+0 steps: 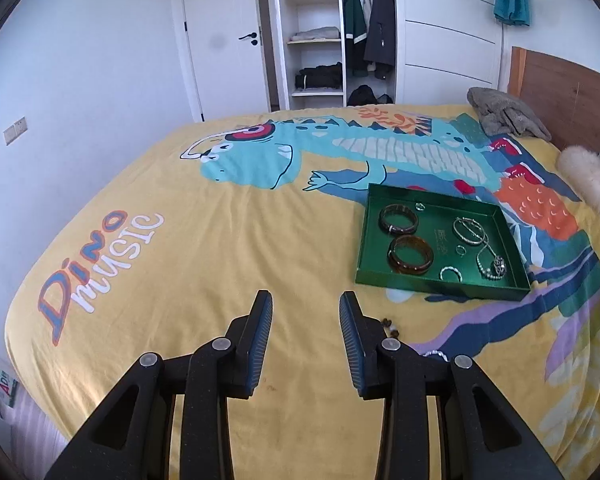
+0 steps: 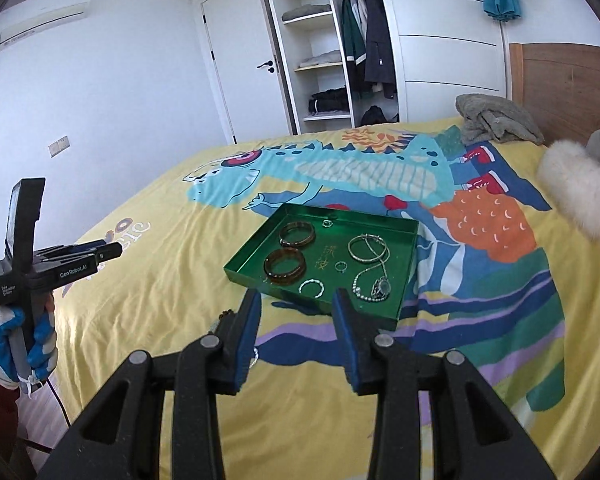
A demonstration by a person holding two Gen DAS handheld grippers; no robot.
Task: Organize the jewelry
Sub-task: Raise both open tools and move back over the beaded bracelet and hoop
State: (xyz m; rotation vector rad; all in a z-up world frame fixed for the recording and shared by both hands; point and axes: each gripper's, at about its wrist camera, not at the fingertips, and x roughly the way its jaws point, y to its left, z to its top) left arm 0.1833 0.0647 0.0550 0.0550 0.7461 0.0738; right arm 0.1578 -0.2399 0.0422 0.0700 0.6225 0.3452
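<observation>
Yellow dino bed (image 2: 148, 312) carries green tray (image 2: 407, 276) w/ two brown bangles (image 2: 285, 266), silver hoops (image 2: 366, 249), rings, pendant chain (image 2: 378, 286); left gripper (image 1: 306, 312) & right gripper (image 2: 296, 312) both spread apart, holding nothing

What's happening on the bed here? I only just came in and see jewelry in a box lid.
A person is sorting jewelry with two tools. The left hand-held gripper and right hand-held gripper are both open and empty, hovering over the yellow dinosaur bedspread. The shallow green tray already holds two brown bangles, silver hoops, small rings and a beaded silver necklace. A string of brown beads lies on the bedspread outside the tray.
</observation>
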